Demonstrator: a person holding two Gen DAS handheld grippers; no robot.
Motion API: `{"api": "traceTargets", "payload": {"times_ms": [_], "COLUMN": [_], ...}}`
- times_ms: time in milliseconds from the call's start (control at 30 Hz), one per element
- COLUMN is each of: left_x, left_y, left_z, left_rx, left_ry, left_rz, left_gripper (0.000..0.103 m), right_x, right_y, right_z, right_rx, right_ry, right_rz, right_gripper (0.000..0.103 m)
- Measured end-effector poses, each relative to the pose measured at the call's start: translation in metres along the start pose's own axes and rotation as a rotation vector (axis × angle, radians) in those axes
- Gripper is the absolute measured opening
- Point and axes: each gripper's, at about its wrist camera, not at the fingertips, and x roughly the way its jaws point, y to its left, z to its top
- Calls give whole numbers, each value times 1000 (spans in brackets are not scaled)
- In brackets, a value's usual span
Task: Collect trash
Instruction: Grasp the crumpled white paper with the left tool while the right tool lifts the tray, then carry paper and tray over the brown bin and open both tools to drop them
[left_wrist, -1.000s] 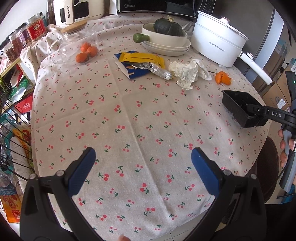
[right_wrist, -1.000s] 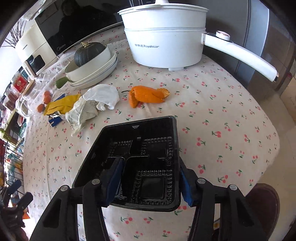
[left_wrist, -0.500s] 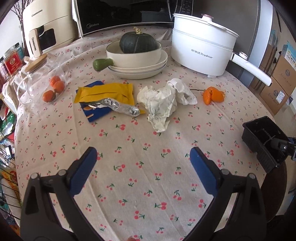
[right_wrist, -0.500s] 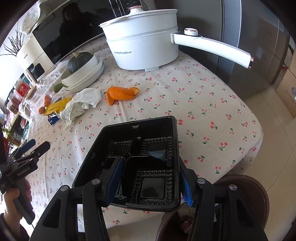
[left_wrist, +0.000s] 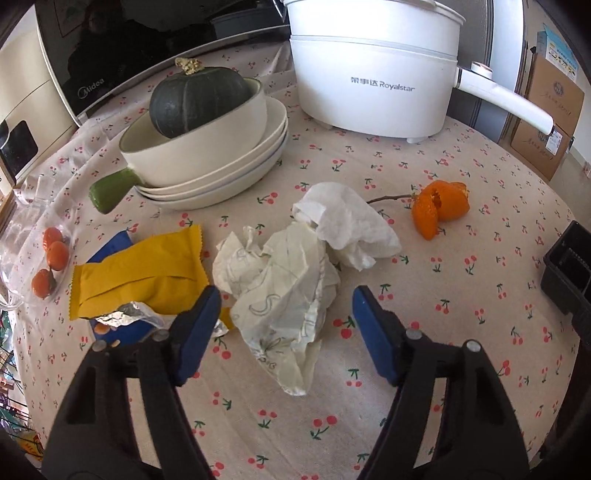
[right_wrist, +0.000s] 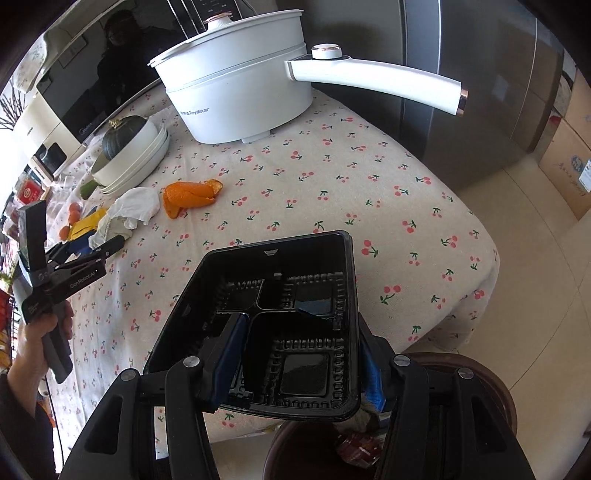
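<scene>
- Over the bench (left_wrist: 480, 155), the left tongs (left_wrist: 286, 314) are spread around crumpled paper (left_wrist: 288, 280).
- Past the bench edge, the right tongs (right_wrist: 301, 354) pinch a black tray (right_wrist: 280, 302) above a brown bin (right_wrist: 491, 373).

open left gripper (left_wrist: 284, 332) around crumpled paper (left_wrist: 284, 291)

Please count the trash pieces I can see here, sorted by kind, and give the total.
Crumpled paper: 2
Orange peel: 1
Yellow wrapper: 1
Foil scrap: 1
Black tray, held in right gripper: 1
Total: 6
</scene>
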Motion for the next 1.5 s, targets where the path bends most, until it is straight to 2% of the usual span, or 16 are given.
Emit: {"api": "traceTargets", "payload": {"times_ms": [33,233,367,567,900,1100,1333,1500], "left_x": [3,-3,-22,-62,-118,-140,-159,-163], "left_y": [0,4,7,-2,-22,-43,-68,-98], "left_z": [0,-10,-20,-40,-81,-101,-118,-121], "left_rx": [-3,-52,-106,-135,-185,-175,-189,-137], "left_ry": [13,31,24,16,13,8,-7,3], "left_rz": [0,-8,-38,-62,-155,-205,-296,-335], "left_gripper": [50,41,39,39,39,39,39,39], "right_x": [1,-3,-13,-37,-70,-83,-98,-101], "right_y": [-1,-1,0,4,4,-6,-38,-68], "right_z": [0,-2,-4,-12,-46,-75,-106,-128], "right_rx": [3,3,-2,-2,27,16,41,74], "right_ry": [2,-6,-26,-70,-119,-128,-143,-138], "right_rz": [0,-1,7,41,76,33,-8,-48], "right_gripper": [57,57,57,57,57,57,57,57]}}
